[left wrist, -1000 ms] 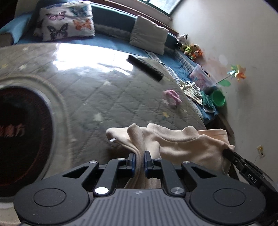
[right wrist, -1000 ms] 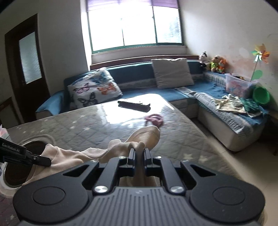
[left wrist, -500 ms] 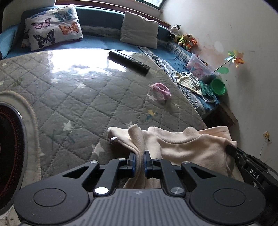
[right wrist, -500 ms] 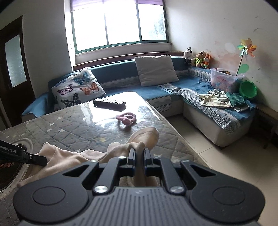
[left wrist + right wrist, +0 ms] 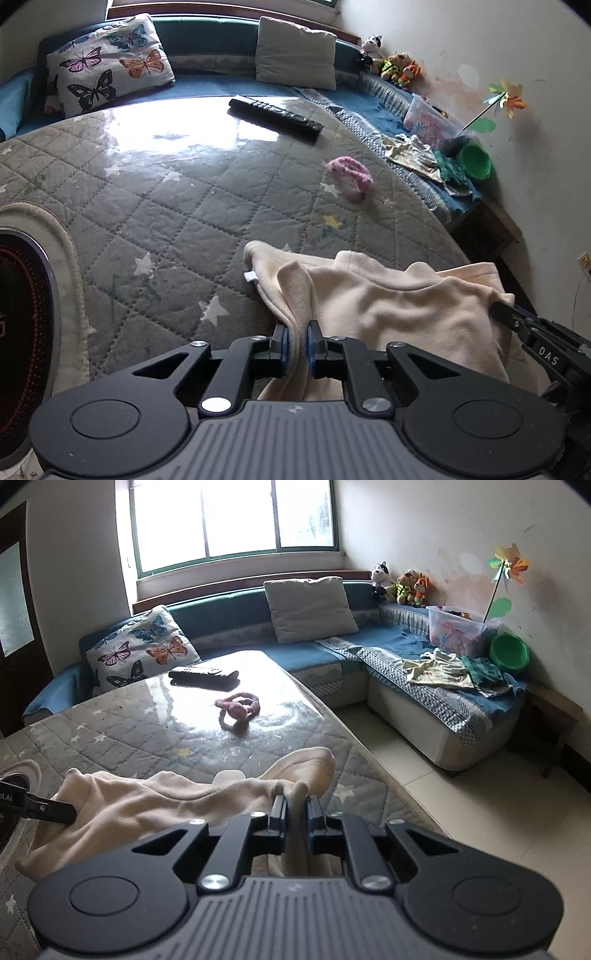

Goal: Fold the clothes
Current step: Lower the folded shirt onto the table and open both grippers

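Left tongs [image 5: 296, 338] and right tongs [image 5: 295, 812] each clamped on cream garment [image 5: 388, 302], jaws just eased slightly; garment on table [image 5: 177, 206].

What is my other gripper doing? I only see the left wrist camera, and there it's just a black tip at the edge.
Observer: The right gripper pinches a fold of the cream top. Its jaws have just been opening slightly, with the cloth between them.
Operator: What's beside the table on that side?
Observer: Pale floor tiles lie between the quilted table and the sofa.
Operator: And what's on the far left of the room?
Observer: A dark door with a frosted pane.
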{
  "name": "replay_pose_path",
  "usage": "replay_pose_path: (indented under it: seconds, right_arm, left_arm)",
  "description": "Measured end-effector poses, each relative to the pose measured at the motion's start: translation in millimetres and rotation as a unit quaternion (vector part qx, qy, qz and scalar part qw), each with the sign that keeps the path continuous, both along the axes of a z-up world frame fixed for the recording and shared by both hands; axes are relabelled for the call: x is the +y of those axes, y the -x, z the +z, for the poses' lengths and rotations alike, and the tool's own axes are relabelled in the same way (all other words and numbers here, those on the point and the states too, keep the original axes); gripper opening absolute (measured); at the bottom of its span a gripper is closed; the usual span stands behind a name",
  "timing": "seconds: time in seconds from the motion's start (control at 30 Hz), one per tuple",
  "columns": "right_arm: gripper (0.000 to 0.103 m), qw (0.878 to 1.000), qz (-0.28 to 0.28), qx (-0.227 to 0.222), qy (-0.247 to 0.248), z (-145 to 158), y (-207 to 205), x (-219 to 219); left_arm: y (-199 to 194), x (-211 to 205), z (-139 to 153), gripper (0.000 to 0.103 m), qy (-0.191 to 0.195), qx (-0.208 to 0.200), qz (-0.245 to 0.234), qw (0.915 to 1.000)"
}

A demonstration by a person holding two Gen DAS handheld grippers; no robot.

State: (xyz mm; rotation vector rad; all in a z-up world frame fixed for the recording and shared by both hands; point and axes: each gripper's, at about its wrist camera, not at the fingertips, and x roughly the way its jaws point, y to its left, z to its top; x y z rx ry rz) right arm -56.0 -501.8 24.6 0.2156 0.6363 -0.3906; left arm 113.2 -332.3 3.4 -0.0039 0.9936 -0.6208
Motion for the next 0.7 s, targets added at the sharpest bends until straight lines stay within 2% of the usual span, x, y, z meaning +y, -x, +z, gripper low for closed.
replay_pose_path:
  seconds: [0.07,0.13,0.23,0.3,0.37,0.43,0.5,0.57,0.7]
  right_arm:
    - [0.017,1.0,-0.003,0.004,0.002,-1.6,-0.7,-0.1]
    - [0.018,1.0,-0.005,0.007,0.001,-3.2,-1.1,-0.6]
    - [0.018,1.0,-0.005,0.01,0.0,-4.7,-1.0,-0.4]
    - [0.022,1.0,-0.003,0.012,0.002,-4.7,-0.9,1.6]
    - [0.035,1.0,-0.001,0.011,0.003,-4.2,-0.5,4.1]
    - [0.042,1.0,0.002,0.011,0.005,-3.8,-0.7,5.8]
    - [0.044,1.0,0.006,0.012,0.006,-3.7,-0.7,9.6]
    - [0.054,1.0,0.012,0.012,0.007,-3.2,-0.1,13.7]
    - [0.06,1.0,0.02,0.013,0.012,-2.4,1.7,23.1]
  left_arm:
    - [-0.2,-0.1,-2.0,0.013,-0.004,0.0,0.001,1.0]
    - [-0.3,0.1,-3.5,0.014,-0.006,0.0,0.0,1.0]
    - [0.2,0.3,-5.3,0.024,-0.012,-0.002,-0.002,0.9999]
    - [2.0,0.4,-6.2,0.031,-0.015,-0.004,-0.004,0.9999]
    - [3.1,0.8,-7.2,0.034,-0.018,-0.005,-0.006,0.9998]
    - [4.3,1.1,-7.8,0.04,-0.02,-0.006,-0.007,0.9998]
    - [6.3,1.2,-7.8,0.046,-0.023,-0.01,-0.01,0.9996]
    - [8.7,1.6,-7.7,0.048,-0.026,-0.013,-0.014,0.9995]
    - [13.1,4.8,-8.3,0.056,-0.028,-0.017,-0.016,0.9993]
